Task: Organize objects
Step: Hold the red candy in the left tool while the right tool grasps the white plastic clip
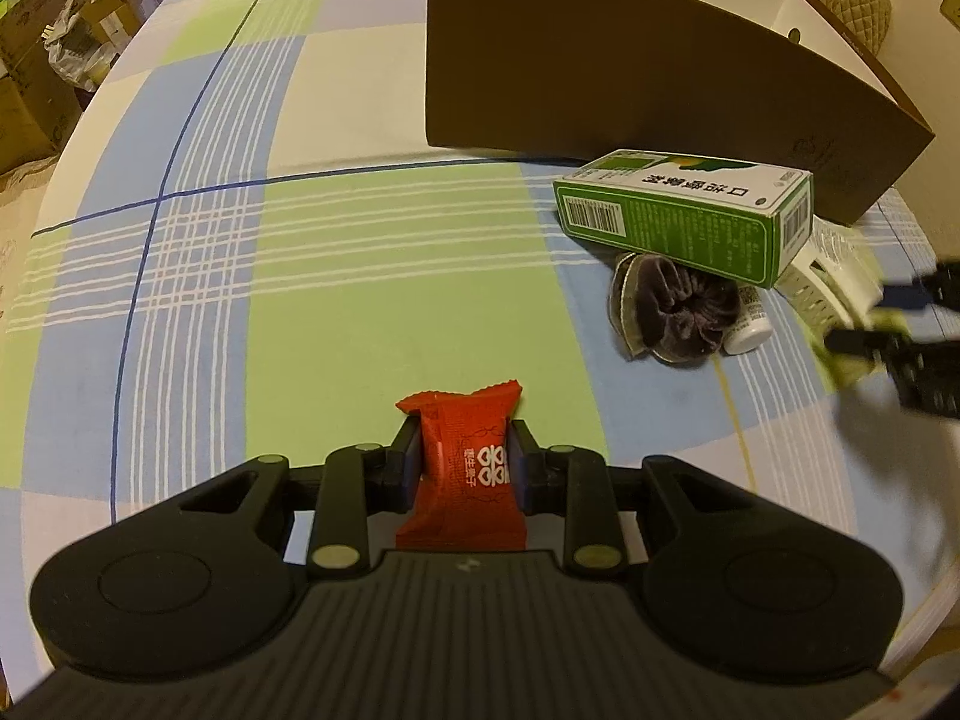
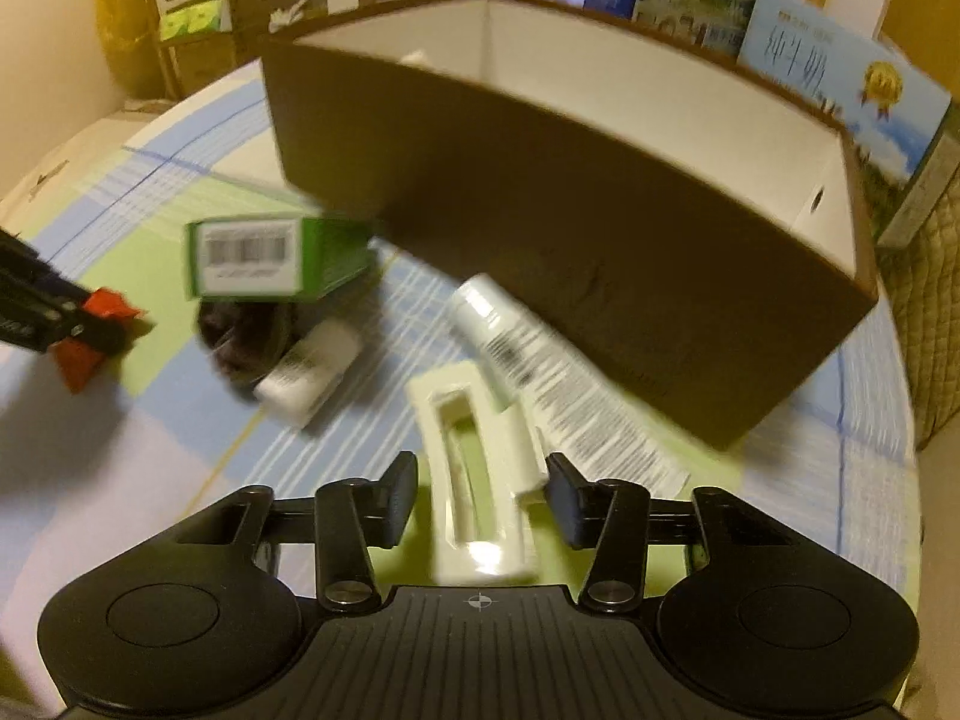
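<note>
My left gripper [image 1: 461, 462] is shut on a red candy packet [image 1: 462, 456], held just above the checked tablecloth; the packet also shows in the right wrist view [image 2: 90, 342]. My right gripper [image 2: 480, 495] is open, its fingers on either side of a white hair clip [image 2: 480, 468] without touching it. A green box [image 1: 684, 210] leans on a dark velvet scrunchie [image 1: 678, 312] and a small white bottle [image 1: 747, 330]. A white tube [image 2: 510, 336] lies by the brown cardboard box [image 1: 630, 78], which is open at the top.
The brown box [image 2: 600, 240] stands at the far right of the table with white inner walls. Cartons and clutter stand beyond the table's left edge [image 1: 54, 48]. A printed leaflet [image 2: 600, 426] lies under the tube.
</note>
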Motion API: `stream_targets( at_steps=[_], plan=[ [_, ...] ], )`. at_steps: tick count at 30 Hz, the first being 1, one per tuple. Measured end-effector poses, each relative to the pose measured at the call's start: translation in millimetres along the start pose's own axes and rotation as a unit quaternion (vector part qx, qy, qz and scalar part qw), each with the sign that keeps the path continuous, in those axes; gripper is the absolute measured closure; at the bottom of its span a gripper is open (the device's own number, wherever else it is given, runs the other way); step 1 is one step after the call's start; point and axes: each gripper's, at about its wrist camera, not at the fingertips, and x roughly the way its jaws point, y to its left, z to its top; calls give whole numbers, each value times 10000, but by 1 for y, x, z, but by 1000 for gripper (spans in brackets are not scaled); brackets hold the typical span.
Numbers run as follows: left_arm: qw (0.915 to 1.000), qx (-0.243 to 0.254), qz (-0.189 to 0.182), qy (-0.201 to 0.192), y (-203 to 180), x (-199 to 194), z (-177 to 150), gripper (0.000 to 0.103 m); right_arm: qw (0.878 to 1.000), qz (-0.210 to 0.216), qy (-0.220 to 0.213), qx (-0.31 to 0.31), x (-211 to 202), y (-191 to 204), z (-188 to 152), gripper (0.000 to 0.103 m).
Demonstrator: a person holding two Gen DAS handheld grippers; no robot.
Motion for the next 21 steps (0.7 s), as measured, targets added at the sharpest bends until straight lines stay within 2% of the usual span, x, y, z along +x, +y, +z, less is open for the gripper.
stream_targets(
  at_steps=[3,10,19,21],
  plan=[
    [10000,28,5,23,-1,0,1,79,9993,151,227,267,-5,11,-7,59],
    [10000,40,19,34,-3,1,2,78,9965,74,190,813,-9,14,-4,59],
    [10000,36,6,24,-4,1,0,78,9963,-121,120,838,2,14,2,59],
    [10000,39,1,24,-5,0,-1,78,9969,-157,106,758,3,16,3,63]
  ],
)
